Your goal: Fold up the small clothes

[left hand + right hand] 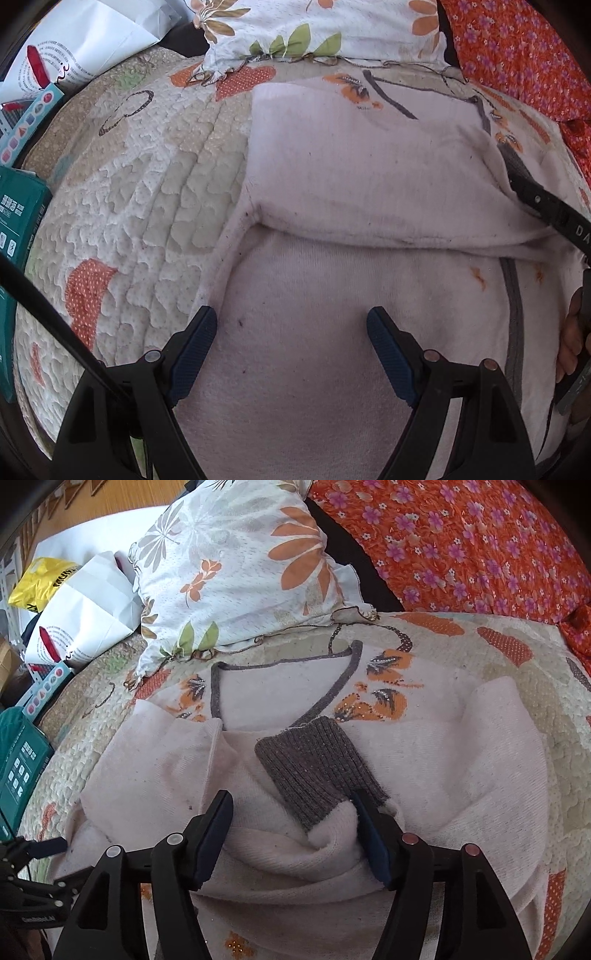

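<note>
Both my grippers are hanging released over the sweater (443,753), w/ nothing gripped. Left gripper (291,332) is hovering over its body; right gripper (291,812) is straddling the grey cuff (317,771), folded onto the chest so the sleeve is tucked in, I'd say.

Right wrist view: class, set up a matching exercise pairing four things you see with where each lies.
Things:
1. grey ribbed sleeve cuff
2. white floral pillow
3. teal cardboard box
4. orange flowered blanket

Places:
A. far right, behind the quilt
B. left edge of the bed
C. folded across the chest of the pale pink sweater
D. just beyond the sweater's neckline

Pairs: 1-C, 2-D, 3-B, 4-A
</note>
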A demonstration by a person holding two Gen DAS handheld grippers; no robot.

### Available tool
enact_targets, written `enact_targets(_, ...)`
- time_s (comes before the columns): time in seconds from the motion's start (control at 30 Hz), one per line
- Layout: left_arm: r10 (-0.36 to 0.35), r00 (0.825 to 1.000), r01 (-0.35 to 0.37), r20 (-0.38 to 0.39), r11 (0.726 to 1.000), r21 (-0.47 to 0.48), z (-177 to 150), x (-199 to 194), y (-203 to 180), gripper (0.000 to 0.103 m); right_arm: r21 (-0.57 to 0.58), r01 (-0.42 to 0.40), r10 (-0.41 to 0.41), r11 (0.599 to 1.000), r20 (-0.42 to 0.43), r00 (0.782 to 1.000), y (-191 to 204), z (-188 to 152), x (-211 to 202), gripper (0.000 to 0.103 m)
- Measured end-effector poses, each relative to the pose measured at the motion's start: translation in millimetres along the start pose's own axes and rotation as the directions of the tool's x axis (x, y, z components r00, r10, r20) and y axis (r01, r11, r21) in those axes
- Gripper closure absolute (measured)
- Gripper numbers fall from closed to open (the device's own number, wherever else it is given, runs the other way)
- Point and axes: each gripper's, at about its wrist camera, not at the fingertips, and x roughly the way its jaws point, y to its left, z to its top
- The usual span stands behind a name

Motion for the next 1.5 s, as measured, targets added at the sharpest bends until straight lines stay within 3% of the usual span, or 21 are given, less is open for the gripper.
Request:
enact_targets(0.13,0.019,0.999,-0.019,0.03,1.0,0.007,-1,-5,0,0.02,0.005,-0.006,0.006,1.0,0.007,1.0,0,-1,0,0.031)
enact_targets(0.23,0.087,0.99,-0.089,0.11,0.996,0.008,1,-18,3,0.02,0.004,-0.005,0.005,1.0,0.007,1.0,0,-1,0,0.031)
enact_targets(0.3,0.139,0.973,-0.141,0.185,0.99,0.001,2,-32,6,0.02,0.005,-0.003,0.003,1.0,0.009,1.0,1,-1,0,0.03)
enact_targets(0.47,0.226,0.907,-0.221,0.356,0.974,-0.054,2,-72,16,0.02,0.001,0.003,-0.003,1.0,0.008,1.0,1,-1,1,0.03)
enact_targets(0.57,0.246,0.871,-0.23,0.426,0.969,-0.089,2,-92,22,0.02,-0.018,0.029,-0.029,0.999,0.003,1.0,5,-1,2,0.03)
enact_targets(0.63,0.239,0.861,-0.214,0.449,0.971,-0.107,3,-101,27,0.02,-0.038,0.053,-0.054,0.998,-0.003,0.999,9,-1,3,0.03)
enact_targets(1.13,0.213,0.869,-0.083,0.447,0.953,-0.293,-7,-125,91,0.019,-0.148,0.185,-0.191,0.972,-0.024,0.981,27,-2,13,0.024)
enact_targets(1.5,0.207,0.875,-0.082,0.437,0.954,-0.289,-7,-123,92,0.019,-0.157,0.196,-0.201,0.968,-0.02,0.979,29,-2,12,0.022)
